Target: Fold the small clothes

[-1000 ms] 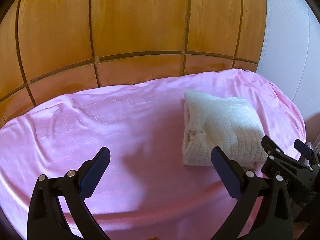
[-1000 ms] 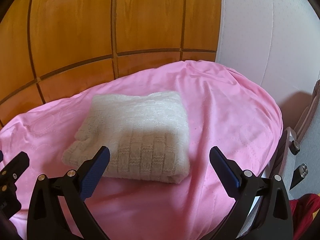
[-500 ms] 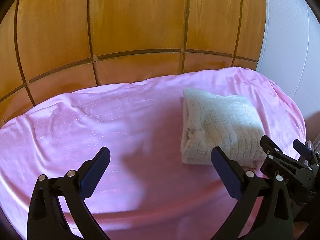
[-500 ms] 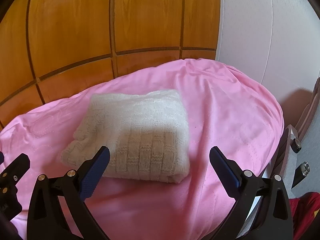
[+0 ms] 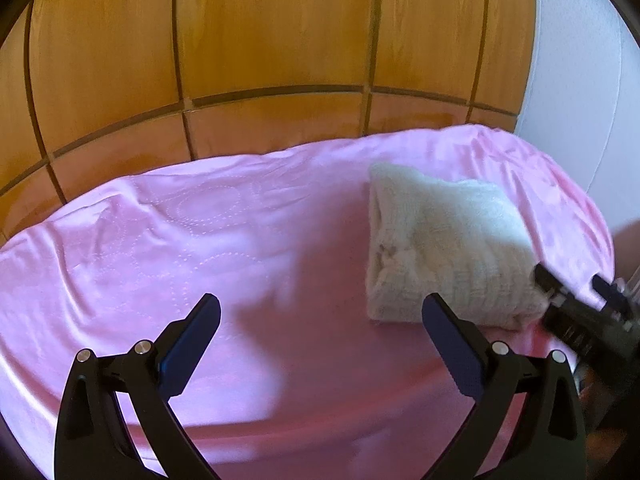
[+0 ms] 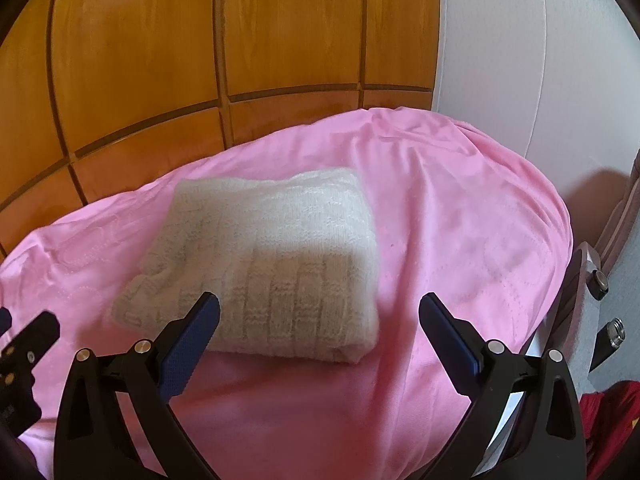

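Your cream knitted sweater (image 6: 272, 264) lies folded into a thick, tidy rectangle on the pink blanket (image 5: 200, 248), toward the end nearest the white wall (image 6: 520, 80). Over the past second the sweater has kept its shape and place. Only your two tools have drifted slightly, pulling back from it.

Your right gripper (image 6: 319, 334) hovers just in front of the sweater, its fingers spread wide and holding nothing. Your left gripper (image 5: 320, 336) hangs over bare blanket to the left of the sweater, also spread wide and empty. In the left view, the right gripper shows as a blurred black shape beside the sweater's near right corner.

With nothing gripped and the bundle compact, this fold looks finished. No other clothes are visible to fold next.
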Demonstrator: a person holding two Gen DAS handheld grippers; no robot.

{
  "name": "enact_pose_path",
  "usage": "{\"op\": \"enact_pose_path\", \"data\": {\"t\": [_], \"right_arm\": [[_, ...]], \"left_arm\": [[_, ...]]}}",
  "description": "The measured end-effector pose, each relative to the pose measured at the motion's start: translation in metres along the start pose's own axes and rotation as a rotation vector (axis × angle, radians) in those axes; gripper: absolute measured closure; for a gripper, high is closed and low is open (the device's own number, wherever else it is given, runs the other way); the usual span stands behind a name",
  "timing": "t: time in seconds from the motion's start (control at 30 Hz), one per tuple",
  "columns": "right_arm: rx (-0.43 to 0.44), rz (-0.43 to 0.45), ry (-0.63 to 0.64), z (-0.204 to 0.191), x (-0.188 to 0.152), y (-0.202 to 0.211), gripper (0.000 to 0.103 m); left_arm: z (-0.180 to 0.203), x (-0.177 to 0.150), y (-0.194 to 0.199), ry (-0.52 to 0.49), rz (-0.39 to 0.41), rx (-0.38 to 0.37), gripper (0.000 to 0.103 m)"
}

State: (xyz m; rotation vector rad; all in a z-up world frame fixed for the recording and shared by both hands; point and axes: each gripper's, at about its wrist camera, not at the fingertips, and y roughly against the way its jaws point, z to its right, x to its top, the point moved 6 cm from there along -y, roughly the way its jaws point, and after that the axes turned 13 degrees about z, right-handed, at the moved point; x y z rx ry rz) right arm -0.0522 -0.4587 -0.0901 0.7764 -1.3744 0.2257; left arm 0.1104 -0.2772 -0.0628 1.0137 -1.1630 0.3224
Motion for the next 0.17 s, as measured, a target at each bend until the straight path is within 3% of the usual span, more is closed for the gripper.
{"op": "enact_pose_path", "data": {"t": [0.17], "right_arm": [[-0.091,-0.002,-0.083,0.054,0.017,-0.033,0.004]], "left_arm": [[-0.014,-0.014,-0.008,0.019,-0.038,0.004,0.002]]}}
